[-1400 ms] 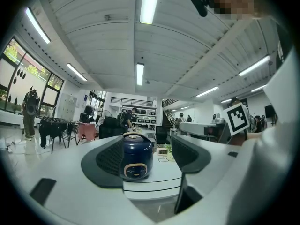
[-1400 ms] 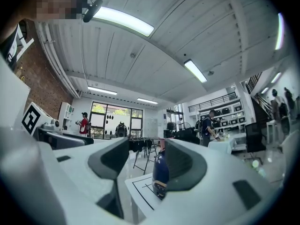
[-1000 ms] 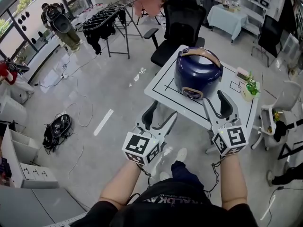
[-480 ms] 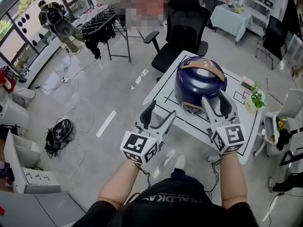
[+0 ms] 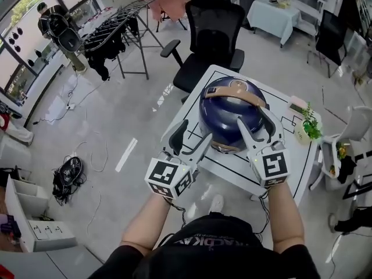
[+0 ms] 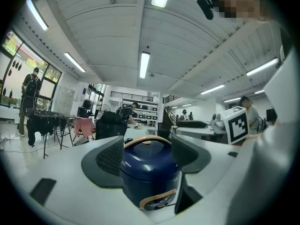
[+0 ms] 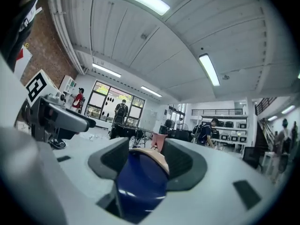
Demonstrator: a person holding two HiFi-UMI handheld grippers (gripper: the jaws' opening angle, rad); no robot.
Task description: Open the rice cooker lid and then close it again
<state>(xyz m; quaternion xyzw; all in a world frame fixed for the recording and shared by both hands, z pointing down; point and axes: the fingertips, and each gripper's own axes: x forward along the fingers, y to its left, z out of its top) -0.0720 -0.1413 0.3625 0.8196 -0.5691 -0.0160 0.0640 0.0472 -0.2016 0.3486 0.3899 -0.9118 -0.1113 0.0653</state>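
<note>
A dark blue rice cooker (image 5: 224, 112) with a tan carry handle (image 5: 238, 99) stands on a small white table (image 5: 261, 161), lid down. My left gripper (image 5: 190, 138) is open, held low in front of the cooker's left side. My right gripper (image 5: 254, 124) is open too, its jaws over the cooker's right front near the handle. In the left gripper view the cooker (image 6: 149, 170) fills the gap between the jaws, tan front panel (image 6: 158, 199) showing. In the right gripper view the cooker's blue dome (image 7: 139, 182) and handle (image 7: 157, 158) lie between the jaws.
A black office chair (image 5: 212, 31) stands behind the table. A small potted plant (image 5: 308, 127) sits at the table's right edge. A clothes rack (image 5: 113, 31) stands at the far left, cables and a bag (image 5: 67, 176) lie on the floor.
Both grippers have moved forward to the cooker; the right one now reaches over its top near the handle. The lid has stayed down.
</note>
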